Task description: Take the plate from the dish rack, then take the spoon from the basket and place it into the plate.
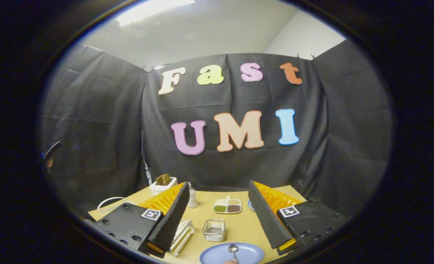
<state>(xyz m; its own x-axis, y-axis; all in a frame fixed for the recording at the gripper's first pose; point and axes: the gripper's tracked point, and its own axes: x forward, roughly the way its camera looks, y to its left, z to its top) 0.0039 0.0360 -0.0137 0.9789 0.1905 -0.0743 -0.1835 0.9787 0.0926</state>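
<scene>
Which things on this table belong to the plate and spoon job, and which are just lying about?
Job: blue plate, spoon resting on it, wire basket, dish rack, tongs open above them.
Lying about: divided snack dish, white bottle, white box.

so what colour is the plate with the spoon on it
Light blue round plate, holding a metal spoon, clearest in the gripper view.

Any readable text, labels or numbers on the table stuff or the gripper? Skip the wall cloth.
None readable.
The square markers on the gripper carry block patterns, not letters or numbers.
The white bottle is too small to show any print.
The jaws stand open, with the plate and the spoon on it between them; neither bears any marking.
</scene>
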